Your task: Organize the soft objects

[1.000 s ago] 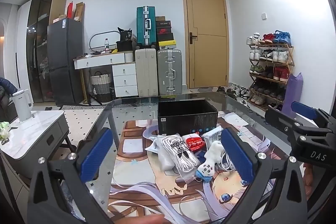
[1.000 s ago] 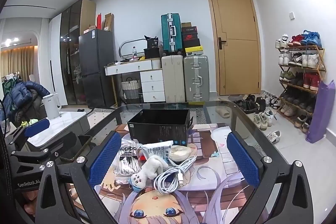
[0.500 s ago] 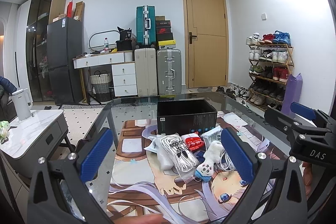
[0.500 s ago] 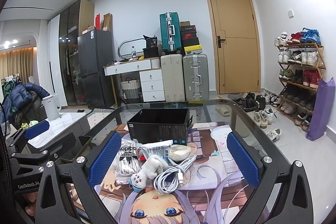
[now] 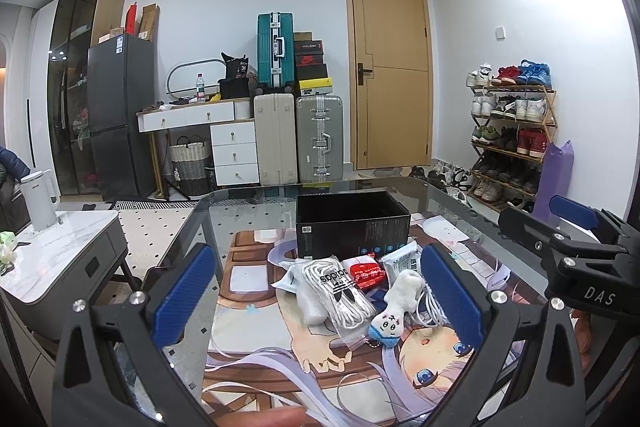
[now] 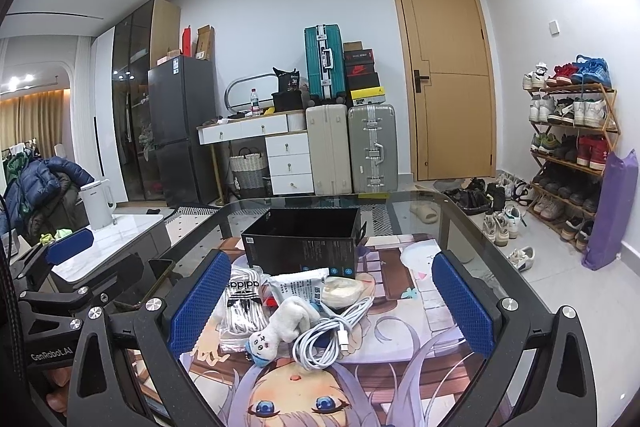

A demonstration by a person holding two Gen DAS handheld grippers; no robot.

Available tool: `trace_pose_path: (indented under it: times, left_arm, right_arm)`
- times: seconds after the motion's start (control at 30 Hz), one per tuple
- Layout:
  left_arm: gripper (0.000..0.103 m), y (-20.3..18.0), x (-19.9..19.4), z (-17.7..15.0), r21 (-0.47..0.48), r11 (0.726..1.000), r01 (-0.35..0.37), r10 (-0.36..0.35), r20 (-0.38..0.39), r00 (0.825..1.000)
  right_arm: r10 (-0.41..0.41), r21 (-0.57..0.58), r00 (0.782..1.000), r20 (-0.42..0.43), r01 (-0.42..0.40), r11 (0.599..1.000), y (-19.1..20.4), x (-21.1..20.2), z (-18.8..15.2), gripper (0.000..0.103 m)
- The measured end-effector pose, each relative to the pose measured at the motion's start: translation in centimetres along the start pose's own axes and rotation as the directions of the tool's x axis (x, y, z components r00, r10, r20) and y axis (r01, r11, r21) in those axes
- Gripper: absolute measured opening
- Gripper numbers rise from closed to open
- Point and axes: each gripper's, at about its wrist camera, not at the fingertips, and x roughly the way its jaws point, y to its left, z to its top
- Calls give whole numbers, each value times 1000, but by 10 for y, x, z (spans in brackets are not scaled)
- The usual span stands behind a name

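A pile of soft things lies on the printed mat in front of an open black box (image 5: 352, 223) (image 6: 304, 241). It holds a bagged white Adidas lace bundle (image 5: 340, 289) (image 6: 242, 301), a red packet (image 5: 366, 273), a white wipes pack (image 6: 302, 285), a small white plush keychain (image 5: 394, 309) (image 6: 280, 327) and a coiled white cable (image 6: 332, 331). My left gripper (image 5: 320, 301) is open, held above and short of the pile. My right gripper (image 6: 326, 305) is open too, hovering near the pile's front. Each gripper shows in the other's view, the right gripper (image 5: 568, 239) and the left gripper (image 6: 60, 267).
The glass table (image 6: 460, 223) carries an anime-print mat (image 6: 360, 387). A marble side table with a white kettle (image 5: 38, 201) stands to the left. Suitcases (image 5: 298, 139), a drawer desk, a fridge and a shoe rack (image 6: 568, 155) line the room behind.
Both grippers have barely shifted; the views sit almost the same. Nothing in the pile has moved.
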Motion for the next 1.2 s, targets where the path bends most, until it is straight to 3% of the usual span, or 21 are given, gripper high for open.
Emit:
trace_pose_path:
  times: [1.2]
  left_arm:
    - [103,-2,0,-1,1,1000,9,-9,0,1000]
  right_arm:
    - [10,-6,1000,5,-10,1000,2,0,0,102]
